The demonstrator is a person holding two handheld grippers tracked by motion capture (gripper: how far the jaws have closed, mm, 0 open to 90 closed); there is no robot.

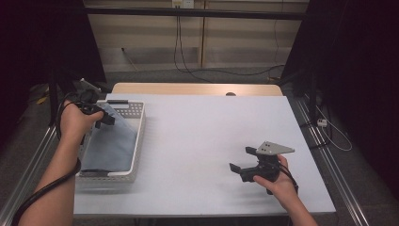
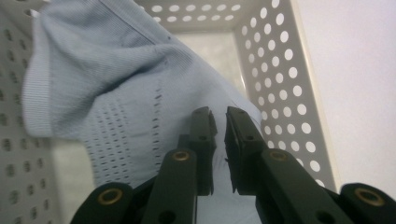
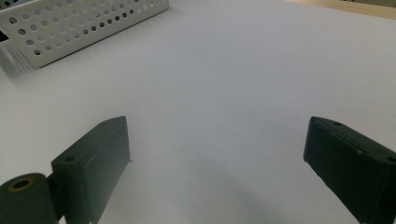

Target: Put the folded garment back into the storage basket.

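Your left claw [image 2: 219,128] is reaching into the white basket [image 1: 139,136] at the left side of the desk [image 1: 202,141], and its jaws are almost together. A thin edge of the light blue cloth [image 2: 116,93] seems to be sitting in the small gap between them, but I cannot tell for sure that the pads are pinching it. The cloth is lying inside the basket, with one side leaning up against the basket wall.

Your right claw [image 1: 242,165] is waiting low over the bare desk on the right side, with its jaws wide apart and nothing between them.

Here is what could be going wrong. You are maybe holding only a tiny bit of cloth, so it could be slipping out when you are lifting. The cloth is soft and floppy, so most of it will be hanging down and dragging. It could be catching on the basket rim or in the little round holes of the wall. If that is happening, the light basket could be tipping or sliding along with the cloth, since nothing is holding it down. The jaw tips are also sitting near the basket wall, so they could be bumping it. Your right claw is staying well apart from the basket, so it is not helping to keep it steady
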